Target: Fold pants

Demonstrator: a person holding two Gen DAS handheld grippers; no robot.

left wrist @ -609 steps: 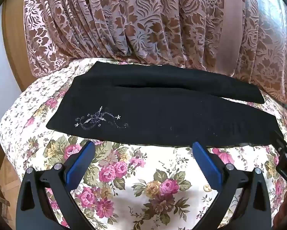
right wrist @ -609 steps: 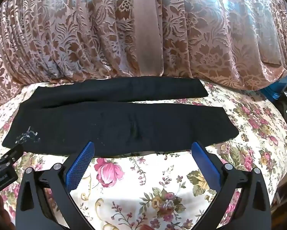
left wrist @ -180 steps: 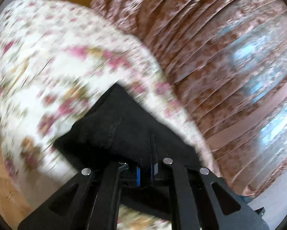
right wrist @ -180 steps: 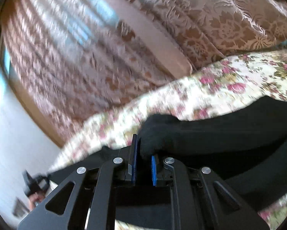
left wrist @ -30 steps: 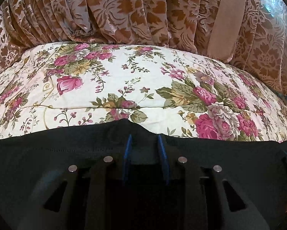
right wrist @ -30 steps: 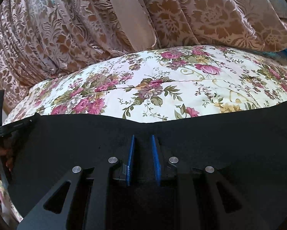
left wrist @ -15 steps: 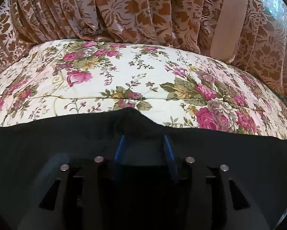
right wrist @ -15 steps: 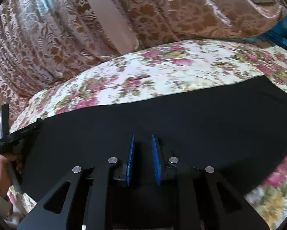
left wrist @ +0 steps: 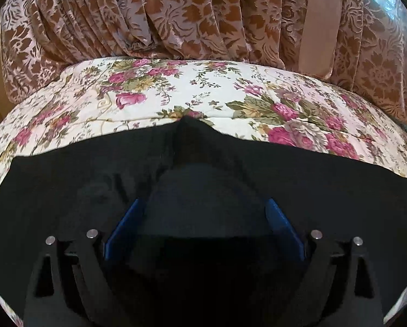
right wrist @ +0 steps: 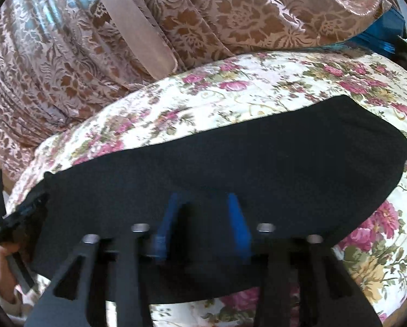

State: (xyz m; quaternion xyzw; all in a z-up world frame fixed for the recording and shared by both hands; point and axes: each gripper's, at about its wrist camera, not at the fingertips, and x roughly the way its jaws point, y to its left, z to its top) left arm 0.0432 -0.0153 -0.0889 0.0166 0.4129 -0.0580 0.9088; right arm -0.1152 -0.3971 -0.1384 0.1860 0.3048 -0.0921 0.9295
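Observation:
The black pants [left wrist: 326, 179] lie as a long folded band across the floral bed cover [left wrist: 203, 92]. In the left wrist view my left gripper [left wrist: 203, 204] is open wide, blue pads [left wrist: 127, 218] apart, just over the cloth, where a small peak of fabric [left wrist: 187, 125] stands up. In the right wrist view the pants [right wrist: 285, 147] stretch from lower left to a rounded end at right. My right gripper [right wrist: 204, 199] is partly open above the cloth, with dark fabric between its blue pads [right wrist: 236, 215]. The left gripper [right wrist: 21, 215] shows at the pants' left end.
A brown floral curtain [left wrist: 203, 16] hangs behind the bed, also in the right wrist view [right wrist: 121, 27]. A blue object [right wrist: 385, 32] sits at the far right behind the bed. The bed cover [right wrist: 257, 92] extends beyond the pants.
Both grippers were shut on the pants' edge one second ago. The left has opened wide and let go; the right has opened partway and drawn back, showing more of the laid-down pants.

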